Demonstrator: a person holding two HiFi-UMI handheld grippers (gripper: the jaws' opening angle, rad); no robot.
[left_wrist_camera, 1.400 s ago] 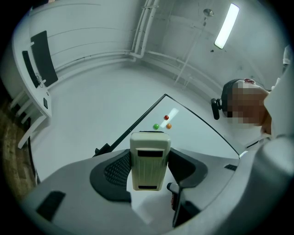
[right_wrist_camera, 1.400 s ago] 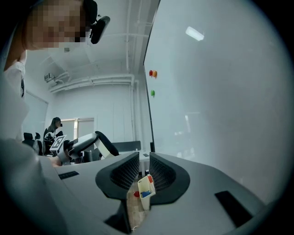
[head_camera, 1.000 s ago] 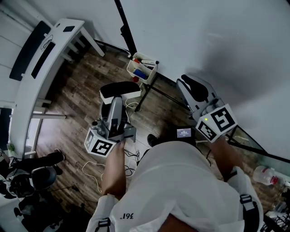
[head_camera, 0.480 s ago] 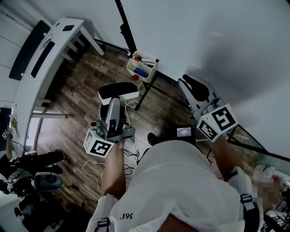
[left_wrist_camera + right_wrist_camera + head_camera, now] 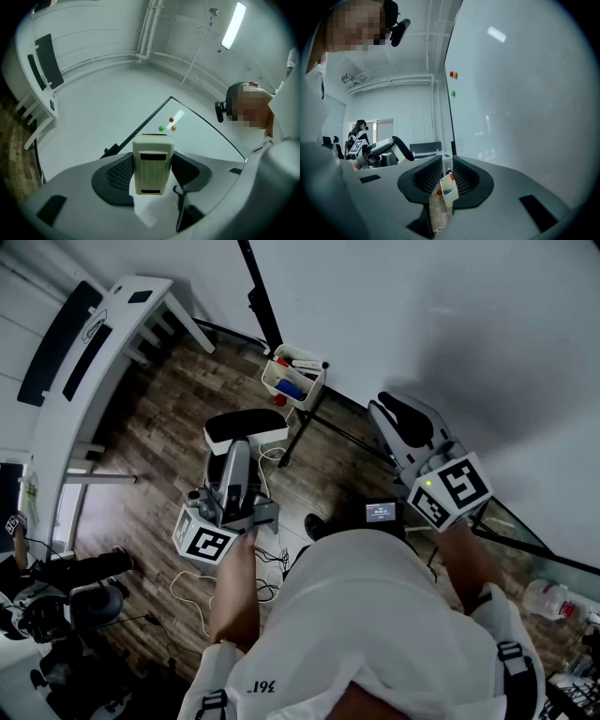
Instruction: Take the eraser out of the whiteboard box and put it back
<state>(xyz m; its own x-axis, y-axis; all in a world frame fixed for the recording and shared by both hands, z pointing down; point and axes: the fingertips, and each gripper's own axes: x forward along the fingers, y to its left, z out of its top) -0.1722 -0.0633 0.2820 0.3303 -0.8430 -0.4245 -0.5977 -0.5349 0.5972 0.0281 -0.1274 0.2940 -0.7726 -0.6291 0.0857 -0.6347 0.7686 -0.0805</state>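
My left gripper (image 5: 240, 448) is shut on the eraser (image 5: 246, 428), a white block with a black felt face, held above the wood floor. In the left gripper view the cream eraser (image 5: 151, 164) sits clamped between the jaws, pointing at the whiteboard (image 5: 140, 93). The white whiteboard box (image 5: 293, 381), holding red and blue items and markers, hangs on the black stand just beyond the eraser. My right gripper (image 5: 398, 423) hovers near the whiteboard (image 5: 441, 315), its jaws a narrow slit apart and empty. Through that slit shows the box (image 5: 448, 190).
A white desk (image 5: 103, 343) stands at the far left and office chairs (image 5: 66, 606) at the lower left. Cables (image 5: 202, 589) lie on the floor. A plastic bottle (image 5: 548, 601) is at the right. Coloured magnets (image 5: 167, 124) stick to the board. Another person (image 5: 358, 129) is in the background.
Almost nothing: the left gripper with the eraser has edged slightly left. The right gripper has stayed put.
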